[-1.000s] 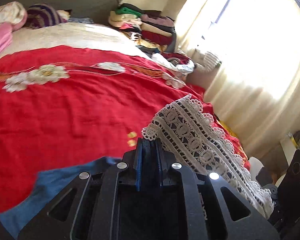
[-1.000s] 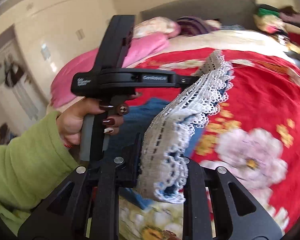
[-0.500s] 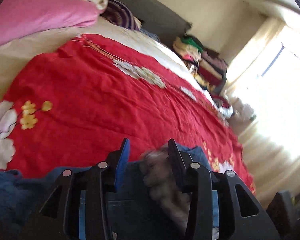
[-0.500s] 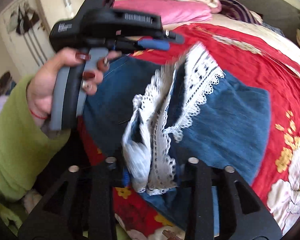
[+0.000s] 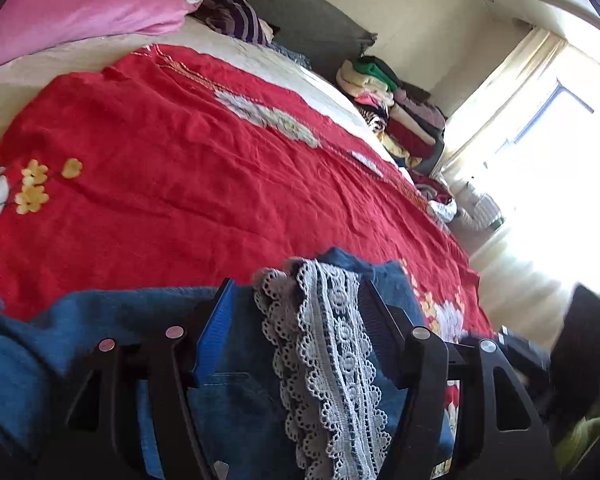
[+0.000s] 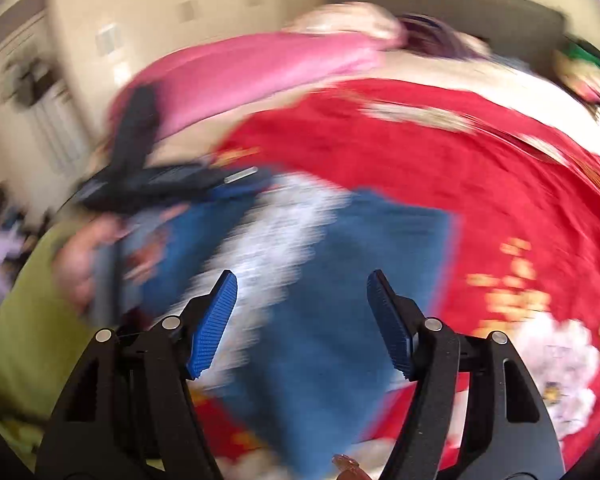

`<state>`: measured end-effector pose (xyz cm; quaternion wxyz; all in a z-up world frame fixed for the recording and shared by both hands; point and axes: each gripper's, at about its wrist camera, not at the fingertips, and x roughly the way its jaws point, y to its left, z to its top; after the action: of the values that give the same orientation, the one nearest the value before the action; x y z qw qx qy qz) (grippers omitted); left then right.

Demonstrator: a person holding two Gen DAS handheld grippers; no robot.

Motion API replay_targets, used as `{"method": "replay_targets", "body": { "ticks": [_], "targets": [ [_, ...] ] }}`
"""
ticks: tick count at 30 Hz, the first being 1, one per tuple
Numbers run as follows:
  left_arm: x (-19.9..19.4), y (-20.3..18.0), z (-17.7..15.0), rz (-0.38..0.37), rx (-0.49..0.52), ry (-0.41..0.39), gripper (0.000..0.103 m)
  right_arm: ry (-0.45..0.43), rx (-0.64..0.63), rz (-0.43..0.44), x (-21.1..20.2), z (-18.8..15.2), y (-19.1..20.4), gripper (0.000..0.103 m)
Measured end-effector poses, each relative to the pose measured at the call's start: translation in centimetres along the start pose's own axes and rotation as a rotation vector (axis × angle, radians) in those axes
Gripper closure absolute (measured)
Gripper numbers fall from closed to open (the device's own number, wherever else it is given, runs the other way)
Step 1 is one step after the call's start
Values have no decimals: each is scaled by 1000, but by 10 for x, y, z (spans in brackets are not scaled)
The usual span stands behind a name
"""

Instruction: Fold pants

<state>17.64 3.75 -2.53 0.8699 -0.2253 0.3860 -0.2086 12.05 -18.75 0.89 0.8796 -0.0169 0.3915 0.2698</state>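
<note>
Pants [image 5: 236, 404] are lying on the red bedspread [image 5: 188, 168] near the close edge of the bed, blue denim with a white lace trim [image 5: 332, 360] running down them. From the left wrist cam everything is pretty sharp: the left gripper [image 5: 296, 312] has its fingers spread wide with nothing clamped, and the lace strip sits right between them on top of the denim, though I can't say if the pads actually touch it. That view also picks up stuff the other one mostly misses, like the stack of folded clothes [image 5: 392, 116] by the headboard, the bright window [image 5: 556, 152], and the pink pillow [image 5: 80, 4] up top. The right wrist cam is badly motion-blurred, but it shows the right gripper [image 6: 302, 320] wide apart too and holding nothing, hovering over the denim. It's also the only view where you see the left hand [image 6: 88, 264] in a green sleeve [image 6: 24, 332] wrapped round the other tool's handle off to the side. Lace there looks like a white smear, probably the same trim.
</note>
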Motion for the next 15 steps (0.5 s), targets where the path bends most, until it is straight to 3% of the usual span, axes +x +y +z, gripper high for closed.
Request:
{"method": "replay_targets", "body": {
  "ticks": [3, 7, 8, 10, 11, 12, 13, 15],
  "targets": [
    [11, -3, 1, 34, 5, 35, 34, 3, 134, -31, 11, 11, -47, 42],
    [25, -5, 1, 65, 13, 83, 31, 31, 259, 36, 40, 24, -93, 42],
    [29, -7, 1, 75, 16, 91, 34, 38, 275, 49, 48, 28, -100, 42],
    [34, -10, 2, 92, 24, 93, 58, 75, 309, 110, 67, 30, -112, 46],
    [36, -12, 2, 88, 26, 83, 70, 104, 319, 158, 76, 27, -112, 73],
    [35, -15, 2, 83, 40, 74, 79, 123, 333, 200, 78, 22, -112, 89],
    [33, -20, 2, 60, 60, 63, 83, 133, 345, 249, 80, 17, -111, 96],
    [29, -24, 3, 6, 67, 41, 85, 103, 314, 224, 68, 15, -105, 97]
  ]
}}
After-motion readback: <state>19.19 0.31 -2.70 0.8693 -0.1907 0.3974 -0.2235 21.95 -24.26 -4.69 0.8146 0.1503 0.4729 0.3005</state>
